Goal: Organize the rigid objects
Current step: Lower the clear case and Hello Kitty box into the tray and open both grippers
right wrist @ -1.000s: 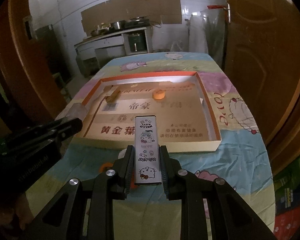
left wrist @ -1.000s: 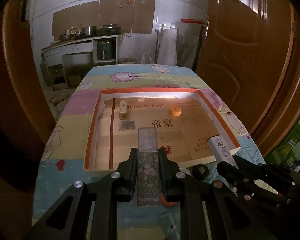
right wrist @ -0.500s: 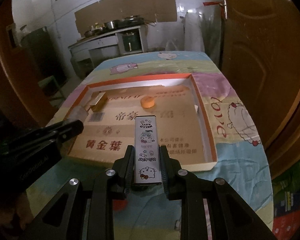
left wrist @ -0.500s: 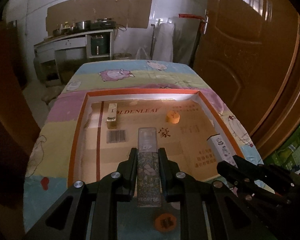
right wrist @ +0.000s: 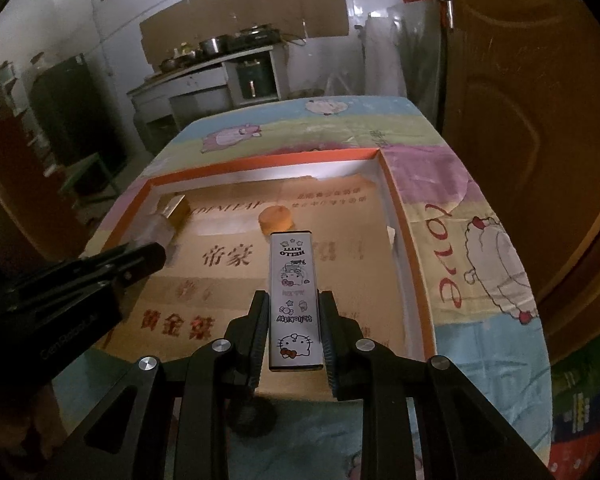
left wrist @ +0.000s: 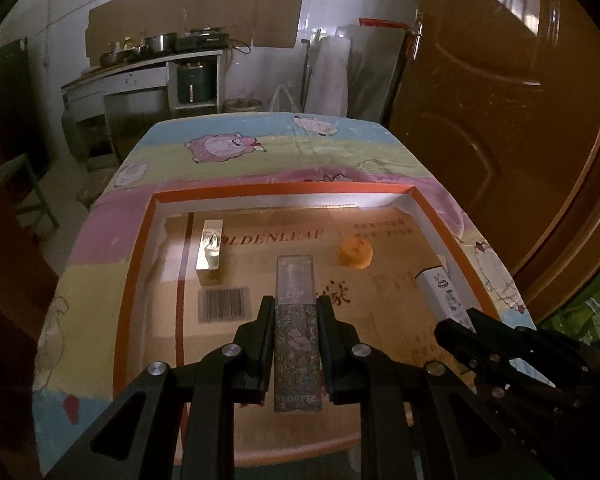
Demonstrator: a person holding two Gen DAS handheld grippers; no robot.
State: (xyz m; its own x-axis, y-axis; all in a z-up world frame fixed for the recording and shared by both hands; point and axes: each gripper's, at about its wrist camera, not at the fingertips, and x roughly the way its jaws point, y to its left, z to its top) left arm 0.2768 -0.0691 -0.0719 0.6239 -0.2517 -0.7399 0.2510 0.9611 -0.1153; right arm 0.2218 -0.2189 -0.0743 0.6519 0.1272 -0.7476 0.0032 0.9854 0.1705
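Floral-patterned lip-gloss box (left wrist: pixel 297 332) gripped in left fingers (left wrist: pixel 267 344), white cartoon-printed box (right wrist: pixel 295 300) clamped in right fingers (right wrist: pixel 260 340), both over orange-rimmed cardboard tray (right wrist: pixel 400 216); risks colliding or knocking orange round piece (left wrist: pixel 355 254) if lowered carelessly.

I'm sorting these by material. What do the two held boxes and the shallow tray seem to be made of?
Floral box in the left gripper: likely printed card with a clear plastic upper part, see-through and glossy. Hello Kitty box in the right gripper: probably coated white card, smooth with crisp print. Tray: thin paperboard walls edged orange, brown corrugated-looking cardboard floor.
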